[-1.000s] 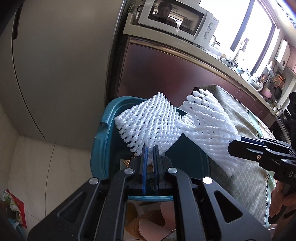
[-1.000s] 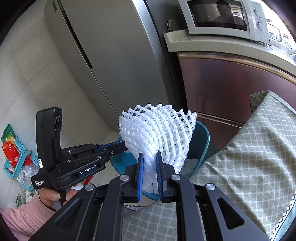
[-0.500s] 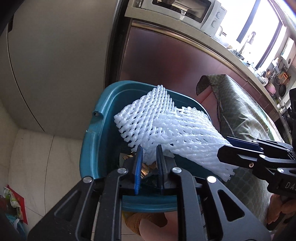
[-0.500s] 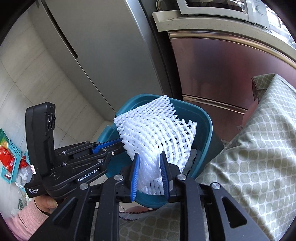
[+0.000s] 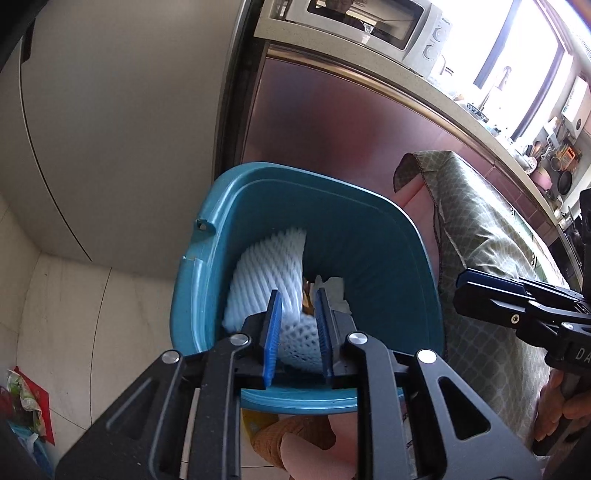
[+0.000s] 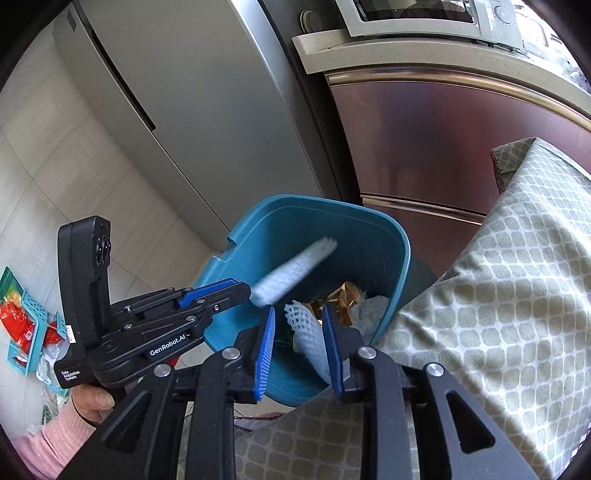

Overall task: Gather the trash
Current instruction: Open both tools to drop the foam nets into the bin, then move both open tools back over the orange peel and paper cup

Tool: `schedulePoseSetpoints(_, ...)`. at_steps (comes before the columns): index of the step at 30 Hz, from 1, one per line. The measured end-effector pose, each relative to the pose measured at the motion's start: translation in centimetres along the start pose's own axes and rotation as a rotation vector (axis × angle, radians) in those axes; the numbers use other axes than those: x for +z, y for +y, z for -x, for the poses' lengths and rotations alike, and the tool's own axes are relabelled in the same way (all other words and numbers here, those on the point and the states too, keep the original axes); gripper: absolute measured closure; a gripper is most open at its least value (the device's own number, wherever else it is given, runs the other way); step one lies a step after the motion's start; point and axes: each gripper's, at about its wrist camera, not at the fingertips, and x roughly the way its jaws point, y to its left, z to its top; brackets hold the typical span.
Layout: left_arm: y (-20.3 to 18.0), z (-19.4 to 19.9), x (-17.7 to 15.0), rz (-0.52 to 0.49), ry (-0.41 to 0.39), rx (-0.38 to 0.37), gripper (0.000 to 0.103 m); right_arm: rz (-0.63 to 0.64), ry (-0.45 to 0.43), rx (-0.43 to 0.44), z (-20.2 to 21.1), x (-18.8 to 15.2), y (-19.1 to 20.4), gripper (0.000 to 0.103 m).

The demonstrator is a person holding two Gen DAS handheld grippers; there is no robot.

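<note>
A teal trash bin (image 5: 207, 295) (image 6: 402, 251) stands on the floor below both grippers. One white foam net (image 5: 266, 273) (image 6: 295, 271), blurred in motion, drops into it just off my left gripper (image 5: 297, 295) (image 6: 242, 293). The left jaws are opening and the pads do not press on the net. A second foam net (image 6: 306, 332) lies loose in the gap of my right gripper (image 6: 297, 314) (image 5: 461, 291). The right jaws are opening too, clear of the net. Brown wrappers (image 6: 343, 295) and white paper (image 5: 332, 291) lie deeper in the bin.
A grey fridge (image 6: 184, 110) and a brown cabinet (image 6: 443, 147) with a microwave (image 5: 369, 26) on top stand behind the bin. A table under a green patterned cloth (image 6: 498, 295) is at the right. Red packets in a teal basket (image 6: 22, 321) lie on the floor at left.
Both grippers held their foam nets above the bin, then tipped down over it. Their jaws have parted and both nets have left the pads and fallen into the bin.
</note>
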Motion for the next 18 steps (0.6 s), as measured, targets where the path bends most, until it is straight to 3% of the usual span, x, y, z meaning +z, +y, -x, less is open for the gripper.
schedulePoseSetpoints(9,-1.1,2.1,-0.5,-0.021,-0.038,-0.058,0.083,-0.029,-0.057,0.023,2.9,-1.5,-0.6,0.076)
schedulePoseSetpoints(18,-7.4,6.6,-1.3,-0.17,-0.136,-0.209,0.072,-0.03,-0.188,0.023,10.7,-4.8,-1.5,0.072)
